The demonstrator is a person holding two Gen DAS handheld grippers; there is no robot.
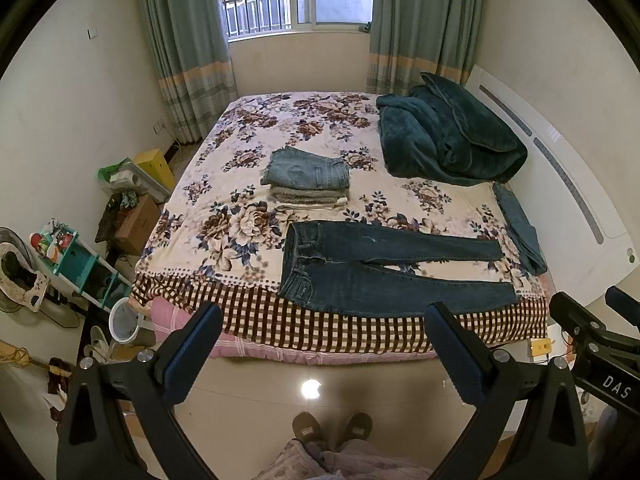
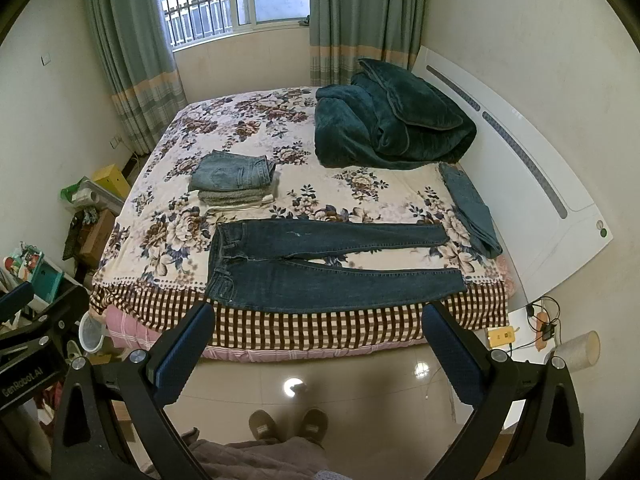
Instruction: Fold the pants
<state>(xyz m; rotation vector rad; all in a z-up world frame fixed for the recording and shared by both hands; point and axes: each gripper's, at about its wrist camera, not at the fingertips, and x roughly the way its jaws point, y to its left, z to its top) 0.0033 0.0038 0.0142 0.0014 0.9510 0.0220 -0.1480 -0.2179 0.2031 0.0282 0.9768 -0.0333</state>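
A bed (image 1: 248, 320) with a floral cover fills both views, a teal blanket (image 1: 444, 140) heaped at its far right. The dark jeans (image 1: 384, 268) to be folded lie flat along the near edge, waistband to the left, the two legs running right with a narrow gap between them. Behind them sits a stack of folded clothes (image 1: 308, 178), and what seems to be another pair of jeans (image 2: 472, 208) lies by the headboard. Both the left gripper (image 1: 324, 344) and the right gripper (image 2: 320, 340) hang back over the floor, jaws spread wide and holding nothing. A good first fold would pinch the near leg at waistband and hem together, then lay it evenly over the far leg. Only the right view shows the cables and paper roll (image 2: 580, 350) beside the bed; the left shows the teal shelf (image 1: 76, 256) fully.
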